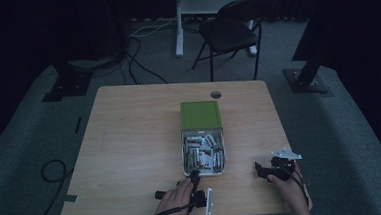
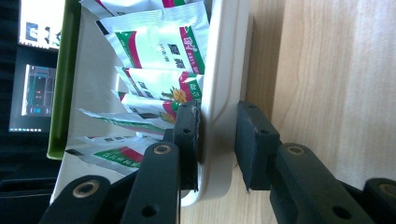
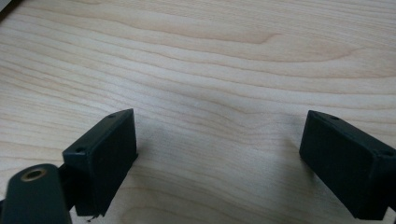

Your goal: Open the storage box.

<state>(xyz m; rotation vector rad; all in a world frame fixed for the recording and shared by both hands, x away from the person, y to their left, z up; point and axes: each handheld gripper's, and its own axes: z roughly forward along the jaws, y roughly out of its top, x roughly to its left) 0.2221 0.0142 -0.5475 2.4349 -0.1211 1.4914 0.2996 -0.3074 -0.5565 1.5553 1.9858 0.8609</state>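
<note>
A white open box (image 1: 221, 166) with several green, red and white sachets (image 1: 201, 154) stands at the table's middle front, its green lid (image 1: 200, 115) behind it. My left gripper (image 1: 192, 176) is at the box's near left corner. In the left gripper view its jaws straddle the box's white wall (image 2: 219, 93): one pad (image 2: 187, 135) is inside against the sachets (image 2: 159, 51), the other is outside on the wall, so my left gripper (image 2: 217, 144) is shut on the wall. My right gripper (image 1: 260, 169) rests at the front right. It (image 3: 219, 158) is open over bare wood.
The wooden table (image 1: 130, 141) has a round cable hole (image 1: 216, 94) at the back. Its front edge runs close under both hands. On the floor behind stand a black folding chair (image 1: 231, 30) and a white desk leg (image 1: 178, 23), with cables beside them.
</note>
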